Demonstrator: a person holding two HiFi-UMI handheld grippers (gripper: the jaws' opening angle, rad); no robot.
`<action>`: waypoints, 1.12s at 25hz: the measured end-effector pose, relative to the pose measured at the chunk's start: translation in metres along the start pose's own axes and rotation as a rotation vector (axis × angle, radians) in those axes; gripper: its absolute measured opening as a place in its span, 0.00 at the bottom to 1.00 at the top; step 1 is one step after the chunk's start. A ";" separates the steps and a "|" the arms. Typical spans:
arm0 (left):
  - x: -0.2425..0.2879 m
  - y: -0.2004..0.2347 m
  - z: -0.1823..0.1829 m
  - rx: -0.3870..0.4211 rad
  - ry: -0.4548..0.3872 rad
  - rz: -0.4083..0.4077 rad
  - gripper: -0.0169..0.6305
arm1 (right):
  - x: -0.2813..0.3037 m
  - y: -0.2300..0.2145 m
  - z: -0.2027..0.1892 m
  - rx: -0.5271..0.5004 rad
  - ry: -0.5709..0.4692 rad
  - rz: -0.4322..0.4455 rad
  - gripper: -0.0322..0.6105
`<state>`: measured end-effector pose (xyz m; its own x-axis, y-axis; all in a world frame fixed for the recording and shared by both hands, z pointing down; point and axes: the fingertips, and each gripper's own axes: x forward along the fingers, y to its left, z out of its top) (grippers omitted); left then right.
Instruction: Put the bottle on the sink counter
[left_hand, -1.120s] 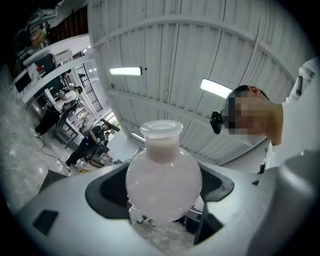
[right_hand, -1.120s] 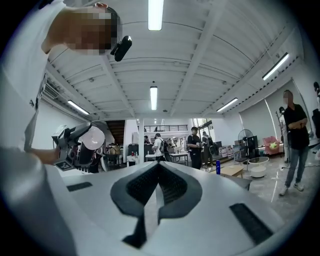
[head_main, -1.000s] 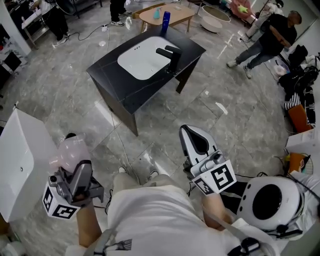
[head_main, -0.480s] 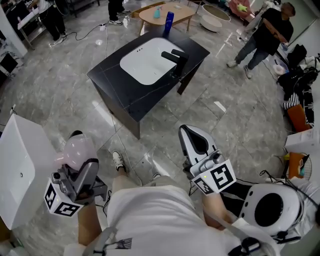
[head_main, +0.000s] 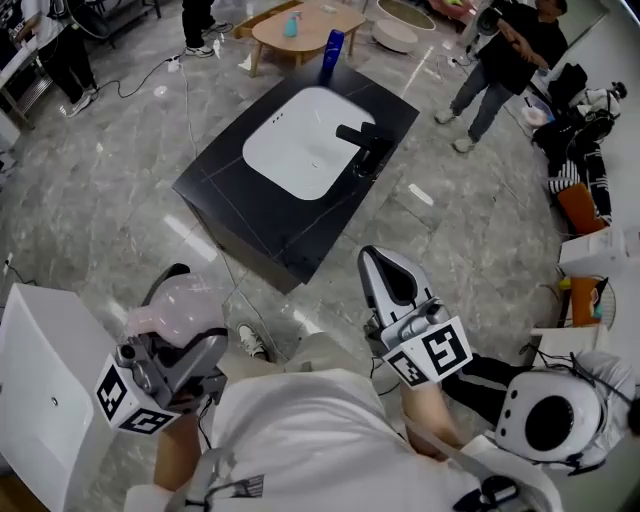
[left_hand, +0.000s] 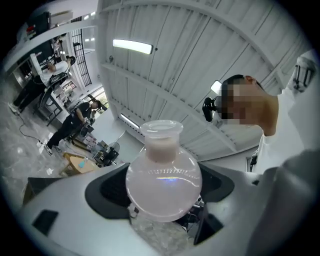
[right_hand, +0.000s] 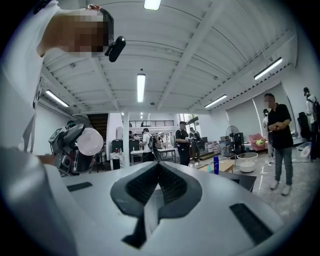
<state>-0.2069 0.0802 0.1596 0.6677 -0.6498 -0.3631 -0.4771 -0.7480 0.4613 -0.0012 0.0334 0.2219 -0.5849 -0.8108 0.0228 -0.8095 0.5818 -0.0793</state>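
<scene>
Head view: the left gripper (head_main: 172, 362) clamps its jaws around the round belly of the pale pink bottle (head_main: 185, 308), low at near left, close to the person's body. Its neck points left, so the long axis lies roughly level rather than upright. The right gripper (head_main: 378, 265) has its jaws pressed together with nothing between them. The black sink counter (head_main: 235, 205), with its white basin (head_main: 300, 140) and dark faucet (head_main: 362, 145), stands far ahead and slightly right, well apart from the bottle. The left gripper must probably carry the bottle forward and turn the neck upward.
</scene>
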 end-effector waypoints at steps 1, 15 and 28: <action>0.002 0.010 0.000 -0.018 0.010 -0.013 0.65 | 0.005 0.000 -0.002 -0.002 0.010 -0.021 0.07; 0.083 0.090 -0.047 -0.102 0.050 0.049 0.65 | 0.050 -0.067 -0.034 0.003 0.082 -0.007 0.07; 0.139 0.121 -0.153 -0.092 0.244 0.137 0.65 | 0.059 -0.123 -0.080 0.065 0.149 0.012 0.07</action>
<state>-0.0850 -0.0802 0.2890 0.7236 -0.6840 -0.0922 -0.5261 -0.6330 0.5679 0.0597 -0.0806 0.3128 -0.5999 -0.7821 0.1684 -0.7999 0.5823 -0.1452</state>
